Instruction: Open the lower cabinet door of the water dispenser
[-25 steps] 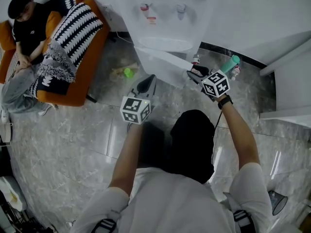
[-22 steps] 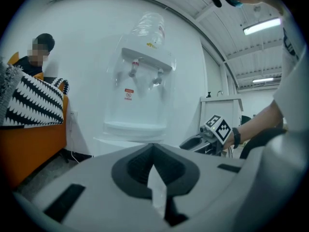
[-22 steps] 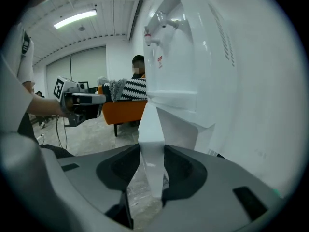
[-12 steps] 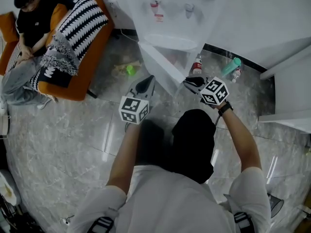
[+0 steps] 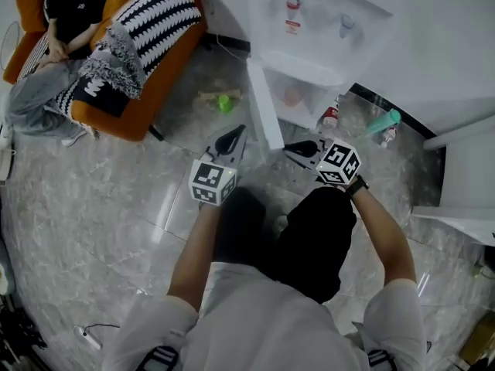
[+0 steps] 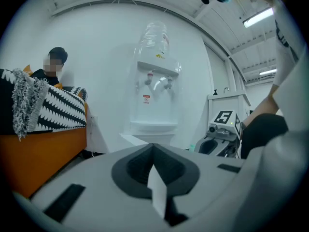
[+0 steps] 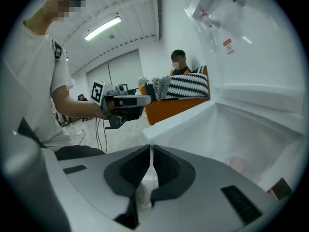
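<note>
- Since the lower cabinet door [image 5: 264,107] already stands swung wide to the left of the water dispenser [image 5: 325,22], leaving the compartment [image 5: 298,91] behind it bare, the opening looks done in the main.
- The right gripper [image 5: 291,147] sits just near of the door's free edge, apart from it. Its jaws have just been closing and now meet on nothing.
- The left gripper [image 5: 236,133], left of the door and clear of it, also has its jaws together and empty.
- By my reading, all that may be left is to draw both tools away.
</note>
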A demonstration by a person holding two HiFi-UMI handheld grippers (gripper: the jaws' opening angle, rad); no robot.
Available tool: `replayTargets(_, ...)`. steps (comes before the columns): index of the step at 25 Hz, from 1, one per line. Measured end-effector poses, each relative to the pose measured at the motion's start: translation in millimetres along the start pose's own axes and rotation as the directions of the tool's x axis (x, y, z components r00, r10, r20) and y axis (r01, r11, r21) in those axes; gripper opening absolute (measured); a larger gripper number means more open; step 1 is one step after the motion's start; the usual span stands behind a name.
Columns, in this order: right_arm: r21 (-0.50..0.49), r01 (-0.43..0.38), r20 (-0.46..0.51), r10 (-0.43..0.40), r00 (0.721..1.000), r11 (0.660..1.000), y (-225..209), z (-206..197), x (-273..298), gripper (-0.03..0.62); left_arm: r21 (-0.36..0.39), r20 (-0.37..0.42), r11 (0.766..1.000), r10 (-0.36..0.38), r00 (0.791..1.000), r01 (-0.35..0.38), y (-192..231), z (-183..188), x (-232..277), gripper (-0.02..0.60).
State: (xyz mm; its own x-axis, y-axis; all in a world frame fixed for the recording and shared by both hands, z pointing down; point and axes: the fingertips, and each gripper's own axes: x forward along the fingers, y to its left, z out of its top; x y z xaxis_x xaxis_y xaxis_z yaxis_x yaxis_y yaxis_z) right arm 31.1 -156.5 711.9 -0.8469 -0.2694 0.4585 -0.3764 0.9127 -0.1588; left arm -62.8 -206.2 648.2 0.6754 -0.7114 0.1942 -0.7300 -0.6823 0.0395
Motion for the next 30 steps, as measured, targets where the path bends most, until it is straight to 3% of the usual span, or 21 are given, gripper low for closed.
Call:
replayTargets(6,-0.066,-0.141,-0.067,0.137,0.988,0.988,25,19,42,0.014,-0.027,0.004,0.997,0.067,0.998,-0.067,36,-7,-33,0.008)
replayTargets(11,-0.011,-0.209,-0.072,0.207,0.976,0.978,37,37,83,0.012,-0.054,0.015,0.991,0.125,0.992,-0.124,60,-12,-51,0.008)
replayTargets(17,0.092,-0.206,-0.019,0.209,0.978,0.974,42,57,126,0.011,-0.085,0.021,0.977,0.199,0.98,-0.196,85,-16,-67,0.008)
replayTargets(30,0.169,-0.149,0.044,0.144,0.989,0.974,31,101,207,0.011,-0.111,0.015,0.928,0.36,0.933,-0.356,146,-16,-107,0.008)
